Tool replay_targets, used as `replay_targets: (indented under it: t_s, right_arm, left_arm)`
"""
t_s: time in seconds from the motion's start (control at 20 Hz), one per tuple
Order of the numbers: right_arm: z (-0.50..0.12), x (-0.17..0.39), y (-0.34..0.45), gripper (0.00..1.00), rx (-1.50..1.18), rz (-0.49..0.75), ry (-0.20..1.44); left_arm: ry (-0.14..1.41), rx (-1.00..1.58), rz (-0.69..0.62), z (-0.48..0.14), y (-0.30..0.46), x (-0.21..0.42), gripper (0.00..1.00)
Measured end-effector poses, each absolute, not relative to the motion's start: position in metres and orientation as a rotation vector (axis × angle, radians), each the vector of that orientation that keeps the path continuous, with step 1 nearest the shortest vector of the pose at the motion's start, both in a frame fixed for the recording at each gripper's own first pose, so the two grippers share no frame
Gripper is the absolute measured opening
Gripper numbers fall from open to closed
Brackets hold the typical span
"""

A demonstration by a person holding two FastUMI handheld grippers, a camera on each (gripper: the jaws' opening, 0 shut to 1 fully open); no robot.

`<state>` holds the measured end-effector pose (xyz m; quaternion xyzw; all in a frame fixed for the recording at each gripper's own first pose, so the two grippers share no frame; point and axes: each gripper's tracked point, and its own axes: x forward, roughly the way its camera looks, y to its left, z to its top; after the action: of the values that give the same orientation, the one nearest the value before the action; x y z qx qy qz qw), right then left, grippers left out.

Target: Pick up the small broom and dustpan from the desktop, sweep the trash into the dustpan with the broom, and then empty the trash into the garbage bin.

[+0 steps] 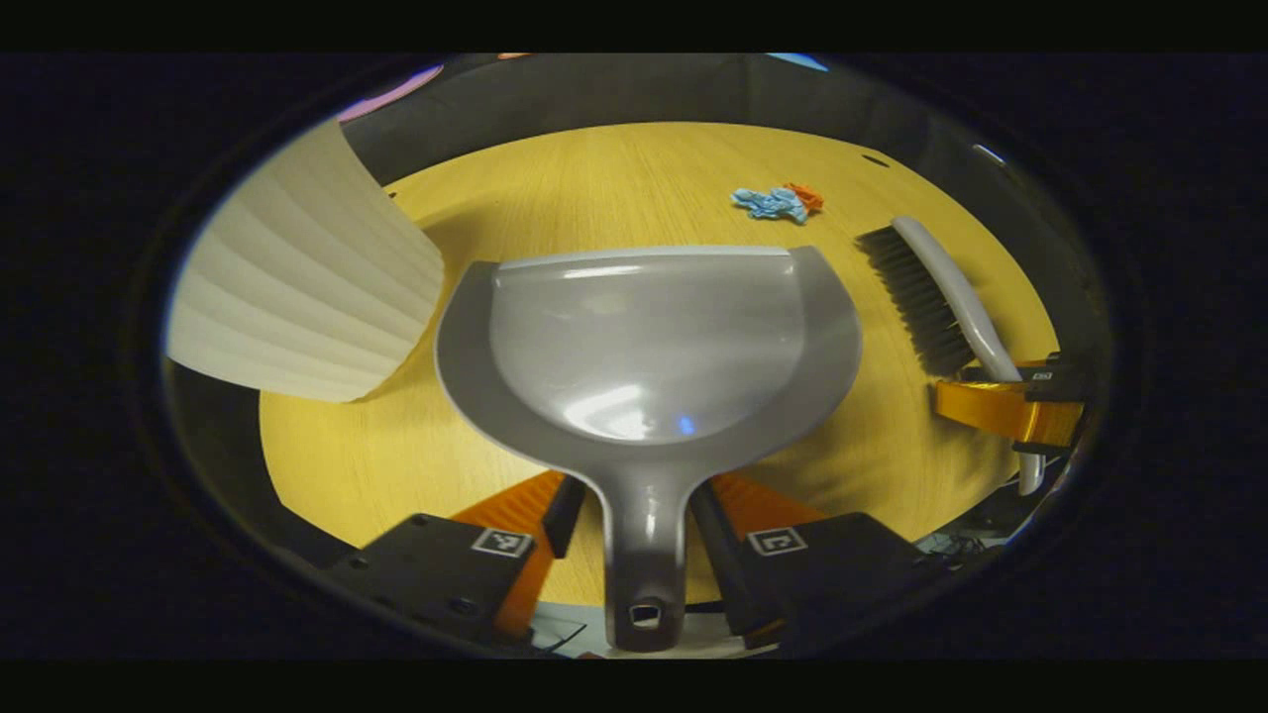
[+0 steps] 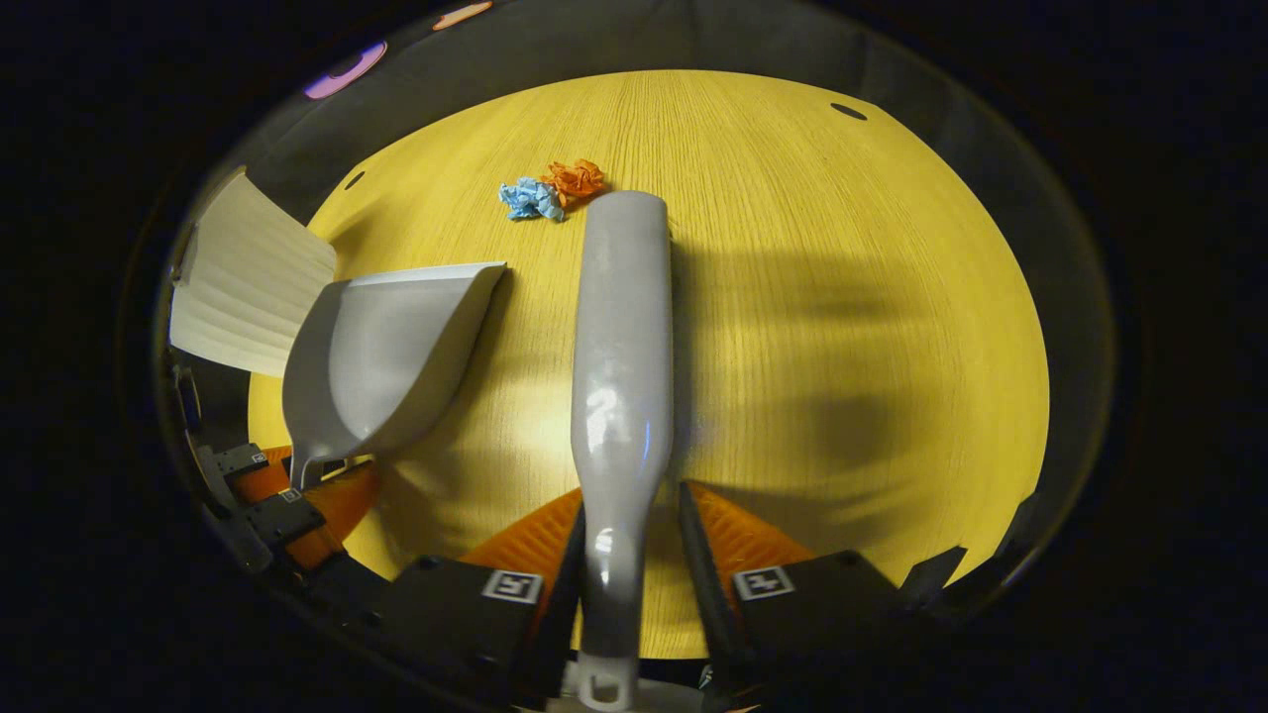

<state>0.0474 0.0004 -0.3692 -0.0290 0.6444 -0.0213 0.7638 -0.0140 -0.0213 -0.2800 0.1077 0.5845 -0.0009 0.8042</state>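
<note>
Left gripper (image 1: 642,520) is clamped on the dustpan (image 1: 649,347) handle. Right gripper (image 2: 629,540) is clamped on the broom (image 2: 622,376) handle. Trash (image 2: 552,190) is seen on the desk (image 2: 842,297), ahead of both.

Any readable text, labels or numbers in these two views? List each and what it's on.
None readable.
Square black-and-white marker tags on the left tongs: patterns, no letters.
Same kind of tags on the right tongs: patterns, no letters.
Dustpan, broom, bin, paper scraps and desk: no print visible.
</note>
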Motion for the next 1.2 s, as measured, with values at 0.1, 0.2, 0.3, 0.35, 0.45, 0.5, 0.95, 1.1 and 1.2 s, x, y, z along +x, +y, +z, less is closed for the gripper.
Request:
replay_targets:
  t_s: [0.1, 0.2, 0.3, 0.35, 0.45, 0.5, 0.95, 1.1, 1.2]
  right_arm:
    - [-0.372, 0.047, 0.002, 0.34, -0.052, -0.035, 1.417]
    - [-0.369, 0.044, 0.003, 0.31, -0.043, -0.011, 1.443]
    - [-0.369, 0.041, 0.008, 0.29, -0.022, 0.049, 1.467]
    - [-0.368, 0.04, 0.01, 0.28, -0.013, 0.075, 1.47]
    - [-0.366, 0.04, 0.006, 0.26, -0.024, 0.112, 1.471]
    - [-0.363, 0.041, 0.006, 0.25, -0.015, 0.123, 1.463]
    - [-0.306, 0.131, -0.041, 0.24, -0.216, 0.085, 1.323]
    - [-0.31, 0.19, -0.054, 0.24, -0.413, 0.06, 1.282]
    - [-0.316, 0.21, -0.052, 0.24, -0.523, 0.086, 1.283]
  left_arm:
    - [1.267, 0.242, -0.031, -0.28, -0.026, -0.014, 0.37]
    - [1.243, 0.248, -0.047, -0.28, -0.025, -0.009, 0.34]
    - [1.226, 0.218, -0.06, -0.282, -0.026, -0.006, 0.32]
    - [1.22, 0.206, -0.07, -0.282, -0.026, -0.005, 0.31]
    - [1.197, 0.183, -0.086, -0.283, -0.023, -0.003, 0.29]
    - [1.177, 0.165, -0.101, -0.281, -0.023, -0.003, 0.28]
    - [1.087, 0.536, -0.325, -0.243, 0.017, 0.013, 0.3]
    - [1.12, 0.545, -0.424, -0.246, 0.007, 0.007, 0.29]
    - [1.137, 0.531, -0.46, -0.259, 0.0, 0.006, 0.28]
